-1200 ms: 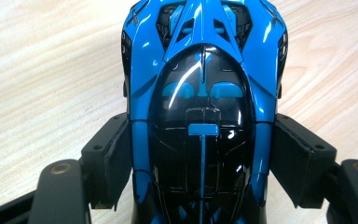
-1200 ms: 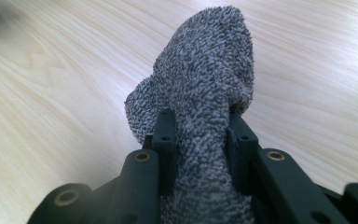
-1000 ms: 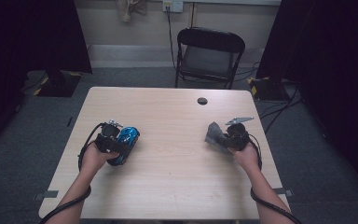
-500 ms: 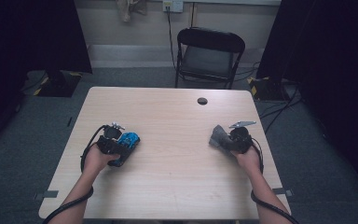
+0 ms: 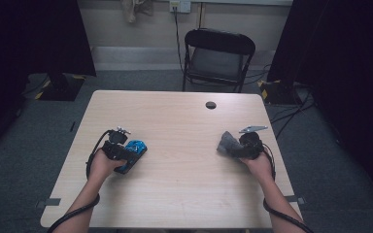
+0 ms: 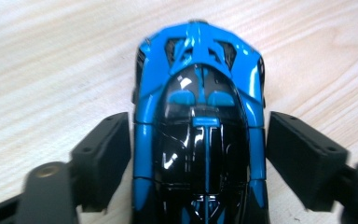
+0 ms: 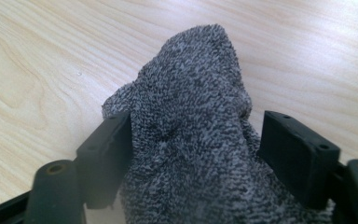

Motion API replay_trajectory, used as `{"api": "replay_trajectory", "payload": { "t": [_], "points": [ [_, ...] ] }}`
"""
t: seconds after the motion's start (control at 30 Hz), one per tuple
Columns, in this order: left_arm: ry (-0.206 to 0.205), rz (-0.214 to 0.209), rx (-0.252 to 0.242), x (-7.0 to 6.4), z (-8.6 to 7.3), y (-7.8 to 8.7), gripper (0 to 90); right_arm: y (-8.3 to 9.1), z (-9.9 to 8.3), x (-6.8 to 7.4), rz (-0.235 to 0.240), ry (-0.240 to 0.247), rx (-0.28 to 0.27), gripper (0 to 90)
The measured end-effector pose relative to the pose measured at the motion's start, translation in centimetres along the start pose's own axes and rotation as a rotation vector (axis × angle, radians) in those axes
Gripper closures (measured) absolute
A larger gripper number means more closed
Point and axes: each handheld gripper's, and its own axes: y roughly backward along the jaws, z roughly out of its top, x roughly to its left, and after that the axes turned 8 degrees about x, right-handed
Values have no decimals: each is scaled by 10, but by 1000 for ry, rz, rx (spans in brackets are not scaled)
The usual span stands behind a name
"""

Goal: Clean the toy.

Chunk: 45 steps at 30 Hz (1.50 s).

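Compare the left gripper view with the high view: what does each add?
Left gripper view alone: the blue toy car's black canopy and roof vents, and a gap at one side between the car and the left hand-held gripper. High view alone: the right hand-held gripper with a grey cloth, a chair, and a dark disc. Both: car, left hand-held gripper, wooden table.

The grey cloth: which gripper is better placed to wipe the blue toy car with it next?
The right gripper: the grey cloth sits between its jaws, bunched. The left gripper has its jaws around the blue toy car, which lies on the table, so it can steady it.
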Motion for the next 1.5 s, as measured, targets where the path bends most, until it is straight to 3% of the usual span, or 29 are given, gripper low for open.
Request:
{"api": "replay_trajectory", "payload": {
  "t": [0.33, 0.47, 0.7, 0.87, 1.17, 1.5],
  "points": [
    [-18, -48, -79, -16, 2, 19, 153, 18, 7, 4, 29, 12, -40, 187],
    [-62, -59, -96, -27, 3, 26, 151, 23, 9, 13, 54, 40, -50, 179],
    [-86, -97, -146, -47, 5, 37, 149, 29, 14, 34, 106, 91, -59, 165],
    [-121, -118, -157, -59, 4, 40, 149, 32, 15, 46, 142, 113, -72, 158],
    [-181, -148, -133, -76, 1, 35, 148, 33, 11, 60, 191, 139, -67, 146],
    [-251, -132, -129, -91, -1, 27, 148, 32, 5, 73, 204, 173, -59, 149]
  ]
}}
